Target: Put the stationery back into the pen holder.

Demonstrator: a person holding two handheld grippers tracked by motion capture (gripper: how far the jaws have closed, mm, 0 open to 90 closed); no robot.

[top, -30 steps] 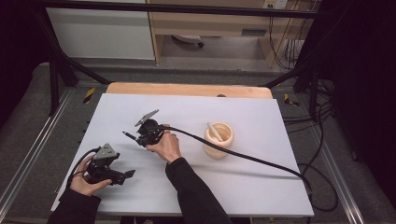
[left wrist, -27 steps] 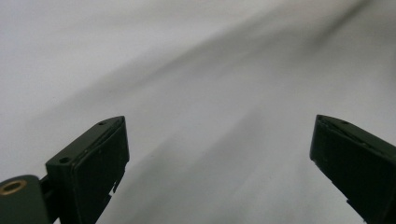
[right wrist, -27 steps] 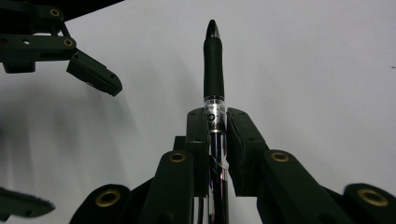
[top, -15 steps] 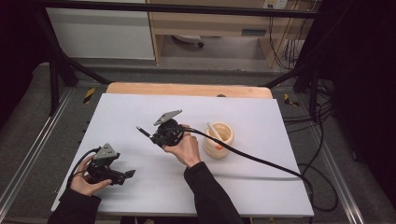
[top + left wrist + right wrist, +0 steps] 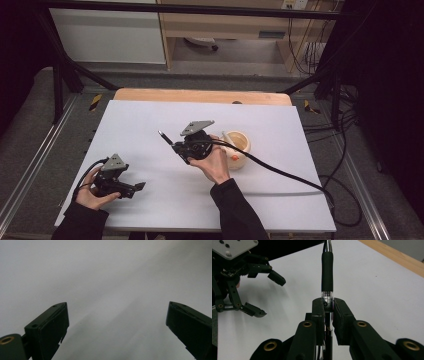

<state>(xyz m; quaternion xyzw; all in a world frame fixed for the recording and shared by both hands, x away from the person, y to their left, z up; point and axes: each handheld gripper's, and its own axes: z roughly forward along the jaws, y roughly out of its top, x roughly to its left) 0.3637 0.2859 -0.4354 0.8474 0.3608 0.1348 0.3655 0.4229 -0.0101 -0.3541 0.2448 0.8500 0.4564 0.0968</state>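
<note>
A black pen (image 5: 327, 272) with a silver tip and a clear band stands between the pads of my right gripper (image 5: 328, 306), which is shut on its barrel. In the high view the right gripper (image 5: 175, 145) hangs over the middle of the white table, and the pen (image 5: 165, 137) points up and to the left. My left gripper (image 5: 135, 189) rests at the table's front left, a hand around it. Its jaws stand wide apart with nothing between them, as the left gripper view (image 5: 117, 320) shows. The right gripper view has the left gripper (image 5: 270, 296) farther off at its left.
A beige cup (image 5: 239, 150) holding a pale stick stands just right of the right hand. The right gripper's black cable (image 5: 285, 175) trails across the white table top (image 5: 280, 125) to the right edge. A wooden strip (image 5: 200, 95) borders the far side.
My right gripper has carried the pen to the right and a little up, ending close to the beige cup. The left gripper has stayed where it was.
</note>
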